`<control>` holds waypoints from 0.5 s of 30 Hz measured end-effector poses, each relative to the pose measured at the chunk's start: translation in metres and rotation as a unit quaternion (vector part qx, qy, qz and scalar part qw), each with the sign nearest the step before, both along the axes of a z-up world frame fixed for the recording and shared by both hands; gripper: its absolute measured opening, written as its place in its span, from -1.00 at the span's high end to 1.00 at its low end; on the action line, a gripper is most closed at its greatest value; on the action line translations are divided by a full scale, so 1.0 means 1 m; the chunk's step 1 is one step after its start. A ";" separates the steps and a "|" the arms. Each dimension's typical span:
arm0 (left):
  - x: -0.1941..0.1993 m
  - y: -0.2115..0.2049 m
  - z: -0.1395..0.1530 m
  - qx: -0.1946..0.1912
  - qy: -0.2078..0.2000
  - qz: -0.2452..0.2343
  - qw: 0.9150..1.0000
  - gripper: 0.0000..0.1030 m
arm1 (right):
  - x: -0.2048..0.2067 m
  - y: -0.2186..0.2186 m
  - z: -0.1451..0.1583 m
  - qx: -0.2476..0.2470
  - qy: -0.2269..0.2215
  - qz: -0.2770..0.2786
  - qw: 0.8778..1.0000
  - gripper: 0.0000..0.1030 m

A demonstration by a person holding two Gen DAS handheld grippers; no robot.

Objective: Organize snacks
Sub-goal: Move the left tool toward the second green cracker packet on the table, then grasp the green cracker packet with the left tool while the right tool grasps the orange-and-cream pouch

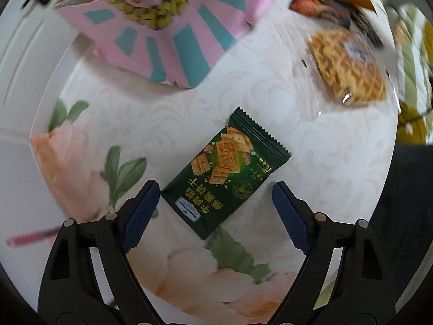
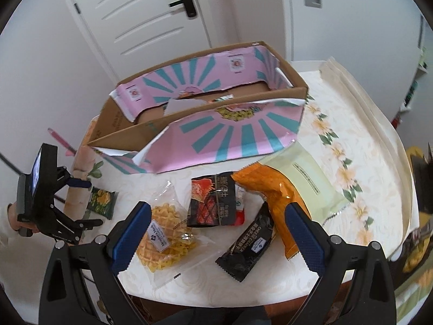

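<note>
A dark green cracker packet [image 1: 226, 174] lies flat on the floral tablecloth between the open fingers of my left gripper [image 1: 213, 211], which hovers just above it. It also shows in the right wrist view [image 2: 102, 199], with the left gripper [image 2: 81, 203] over it. My right gripper [image 2: 216, 235] is open and empty above several snacks: a clear waffle pack [image 2: 165, 237], a red-black packet [image 2: 213, 203], a black cracker bar [image 2: 247, 246], an orange bag [image 2: 281, 205] and a pale green packet [image 2: 311, 178]. A pink and teal cardboard box [image 2: 216, 135] stands open behind them.
The round table [image 2: 379, 162] has a floral cloth and its front edge is close below my right gripper. A white door [image 2: 140, 13] and wall stand behind the box. The box wall [image 1: 162, 40] and the waffle pack [image 1: 349, 67] show blurred in the left wrist view.
</note>
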State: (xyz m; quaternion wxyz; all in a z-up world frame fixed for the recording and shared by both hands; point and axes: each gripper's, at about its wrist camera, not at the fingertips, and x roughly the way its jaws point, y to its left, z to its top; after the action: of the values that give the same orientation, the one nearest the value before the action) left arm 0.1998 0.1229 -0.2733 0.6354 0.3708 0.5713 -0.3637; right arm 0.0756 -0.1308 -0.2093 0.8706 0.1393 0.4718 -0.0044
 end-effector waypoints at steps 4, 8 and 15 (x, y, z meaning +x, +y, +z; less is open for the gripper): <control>0.007 -0.004 -0.002 0.004 0.012 -0.034 0.999 -0.64 | -0.002 -0.005 -0.002 0.003 0.002 -0.024 1.000 -0.91; 0.014 -0.009 -0.003 0.004 0.020 -0.065 0.998 -0.62 | 0.000 -0.012 -0.008 0.005 0.010 -0.019 1.000 -0.91; 0.023 -0.016 -0.003 -0.006 0.050 -0.083 0.995 -0.39 | 0.018 -0.042 -0.024 -0.036 0.045 0.054 0.997 -0.91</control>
State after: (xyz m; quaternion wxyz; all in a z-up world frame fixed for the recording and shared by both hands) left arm 0.2225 0.1071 -0.2765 0.5756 0.3945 0.5675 -0.4370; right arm 0.0934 -0.1725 -0.2337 0.8522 0.0815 0.5165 0.0195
